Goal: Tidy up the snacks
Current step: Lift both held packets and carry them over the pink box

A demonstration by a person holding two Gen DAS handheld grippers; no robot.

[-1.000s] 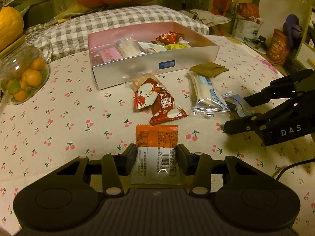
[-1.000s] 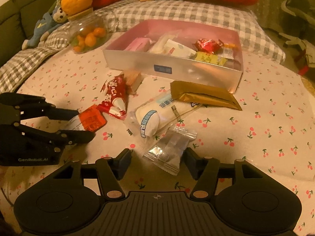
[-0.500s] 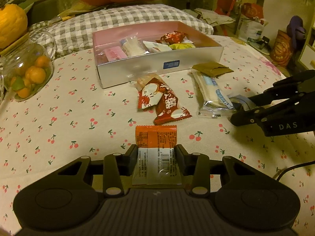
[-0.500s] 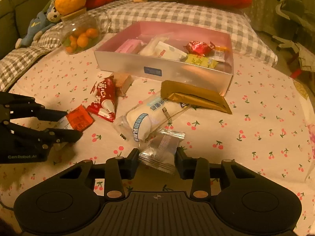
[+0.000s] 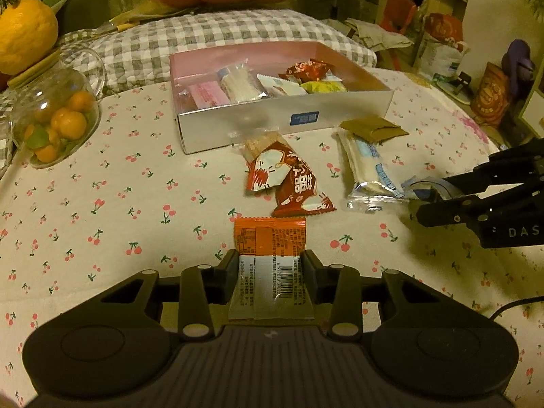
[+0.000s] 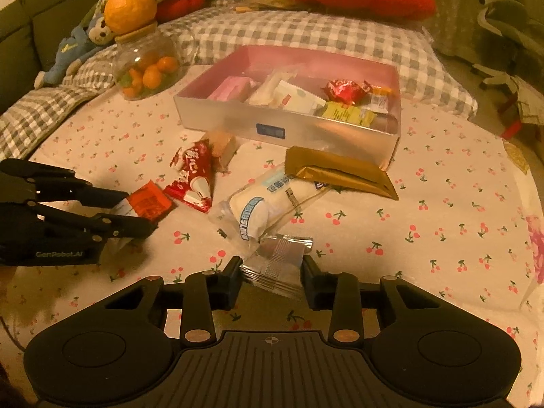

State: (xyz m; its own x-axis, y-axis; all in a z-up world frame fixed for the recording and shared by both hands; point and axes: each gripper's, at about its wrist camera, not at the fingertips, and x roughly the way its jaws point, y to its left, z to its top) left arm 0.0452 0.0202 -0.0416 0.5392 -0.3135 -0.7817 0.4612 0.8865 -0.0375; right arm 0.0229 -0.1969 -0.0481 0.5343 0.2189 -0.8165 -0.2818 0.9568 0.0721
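Note:
The orange-and-clear snack packet [image 5: 270,238] sits between the pads of my left gripper [image 5: 270,261], which is shut on it just above the cherry-print cloth. The right wrist view shows the same left gripper [image 6: 139,212] and orange packet [image 6: 149,200] at the left. My right gripper [image 6: 272,268] is shut on a small silver packet [image 6: 282,248]; in the left wrist view that right gripper [image 5: 431,197] is at the right. The pink-lined box [image 5: 238,125] behind holds several snacks. Two red packets [image 5: 292,183], a long white packet [image 5: 367,166] and a gold packet [image 5: 372,127] lie loose before it.
A glass jar of small oranges [image 5: 54,115] lies at the left, and a checked pillow [image 5: 221,40] runs behind the box. A blue plush toy [image 6: 78,47] rests at the far left. The cloth's edge [image 6: 530,238] falls away on the right.
My right gripper's fingers closed in from wide apart onto the silver packet. The left gripper kept the orange packet and stayed put.

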